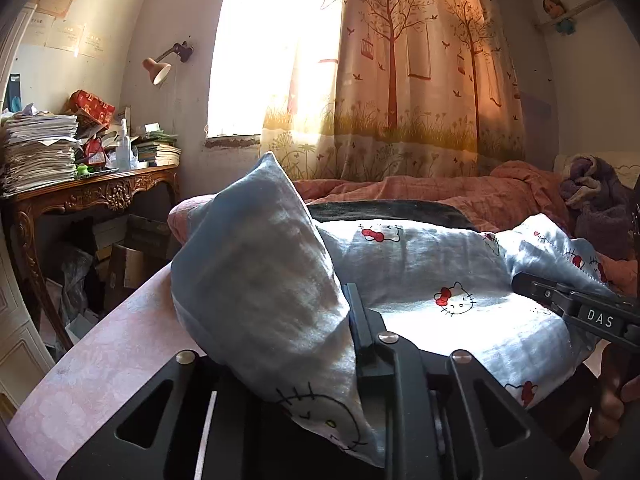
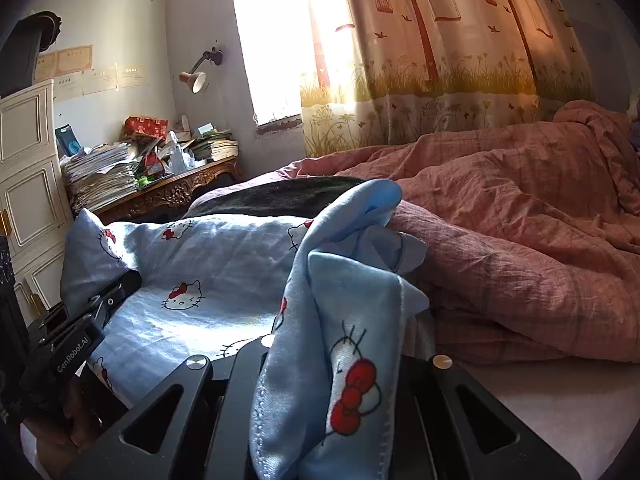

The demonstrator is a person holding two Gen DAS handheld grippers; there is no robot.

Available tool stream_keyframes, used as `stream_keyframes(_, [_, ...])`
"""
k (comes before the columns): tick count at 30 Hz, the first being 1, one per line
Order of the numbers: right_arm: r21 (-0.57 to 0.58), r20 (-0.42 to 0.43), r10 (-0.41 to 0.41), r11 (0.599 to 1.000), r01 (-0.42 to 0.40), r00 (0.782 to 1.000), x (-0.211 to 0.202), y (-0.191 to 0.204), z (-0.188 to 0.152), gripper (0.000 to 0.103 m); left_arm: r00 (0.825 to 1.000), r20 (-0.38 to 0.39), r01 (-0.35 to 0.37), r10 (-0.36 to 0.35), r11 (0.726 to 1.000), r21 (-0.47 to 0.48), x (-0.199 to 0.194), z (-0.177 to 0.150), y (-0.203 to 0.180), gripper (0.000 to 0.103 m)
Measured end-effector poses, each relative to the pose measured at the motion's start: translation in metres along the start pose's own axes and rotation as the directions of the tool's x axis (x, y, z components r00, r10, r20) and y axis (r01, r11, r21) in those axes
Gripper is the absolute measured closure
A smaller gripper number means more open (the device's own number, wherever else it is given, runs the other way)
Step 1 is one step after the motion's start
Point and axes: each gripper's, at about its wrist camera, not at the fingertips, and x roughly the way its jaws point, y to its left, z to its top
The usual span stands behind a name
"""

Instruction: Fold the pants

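A bed (image 1: 100, 364) with a pale pink floral sheet carries light blue pants (image 1: 440, 276) printed with cartoon cats, spread across its near part. Just beyond the pants lies a dark grey cloth (image 2: 280, 196), partly tucked behind them. To the right of the pants, a rumpled salmon-pink quilt (image 2: 520, 208) is heaped over the bed, touching the raised blue fabric. Past the quilt, at the bed's far right end, sits a bundled purple fleece (image 1: 592, 196).
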Motion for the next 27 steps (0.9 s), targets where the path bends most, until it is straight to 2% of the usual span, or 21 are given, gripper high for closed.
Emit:
stream_keyframes(6, [-0.008,-0.004,-0.009,1.000,0.009,1.000,-0.008,0.001,0.004,0.097,0.999,-0.037,-0.017,0.017,1.000,0.016,-0.012,0.010,0.005,0.063])
stream_keyframes(7, [-0.010,-0.011,-0.013,1.000,0.013,1.000,-0.009,0.001,0.004,0.095,0.998,-0.058,-0.017,0.018,1.000,0.012,-0.011,0.013,0.006,0.059])
stream_keyframes(8, [-0.012,-0.019,-0.022,1.000,0.021,1.000,-0.010,0.001,0.005,0.087,0.995,-0.098,-0.017,0.018,1.000,0.012,-0.009,0.015,0.006,0.051])
stream_keyframes(11, [0.006,-0.039,-0.025,1.000,0.025,0.999,-0.014,-0.001,0.008,0.073,0.982,-0.186,-0.022,0.024,1.000,0.009,-0.004,0.017,0.005,0.049])
stream_keyframes(13, [0.031,-0.066,-0.027,0.999,0.029,0.997,-0.015,-0.005,0.010,0.073,0.972,-0.236,-0.015,0.009,1.000,-0.023,-0.004,0.019,0.007,0.046])
stream_keyframes(15, [0.047,-0.075,-0.021,0.999,0.025,0.997,-0.016,-0.009,0.012,0.072,0.956,-0.292,0.003,-0.016,0.999,-0.045,-0.005,0.022,0.008,0.037])
stream_keyframes(17, [0.049,-0.080,-0.022,0.998,0.026,0.997,-0.018,-0.012,0.013,0.072,0.943,-0.333,0.008,-0.016,1.000,-0.024,-0.009,0.022,0.006,0.033])
stream_keyframes(18, [0.053,-0.083,-0.020,0.998,0.024,0.996,-0.019,-0.013,0.015,0.072,0.940,-0.342,-0.006,0.006,1.000,0.001,-0.012,0.022,0.003,0.029])
stream_keyframes(20, [0.061,-0.083,-0.030,0.998,0.035,0.996,-0.020,-0.016,0.016,0.069,0.939,-0.332,-0.072,0.085,0.996,0.051,-0.020,0.025,-0.001,0.018])
stream_keyframes(21, [0.058,-0.077,-0.053,0.997,0.058,0.996,-0.022,-0.017,0.017,0.065,0.939,-0.325,-0.098,0.112,0.993,0.061,-0.025,0.027,0.000,0.017])
stream_keyframes(22, [0.051,-0.062,-0.079,0.995,0.082,0.995,-0.025,-0.018,0.019,0.051,0.939,-0.325,-0.104,0.116,0.993,0.057,-0.030,0.029,0.002,0.017])
stream_keyframes(23, [0.042,-0.039,-0.102,0.994,0.103,0.994,-0.029,-0.019,0.020,0.043,0.940,-0.323,-0.100,0.109,0.994,0.045,-0.034,0.031,0.004,0.017])
stream_keyframes(25, [0.029,-0.012,-0.140,0.990,0.140,0.990,-0.036,-0.022,0.024,0.043,0.948,-0.297,-0.116,0.116,0.993,0.019,-0.045,0.036,0.010,0.017])
stream_keyframes(27, [0.042,0.015,-0.158,0.987,0.157,0.987,-0.046,-0.026,0.029,0.043,0.964,-0.235,-0.129,0.122,0.992,-0.014,-0.057,0.043,0.015,0.017])
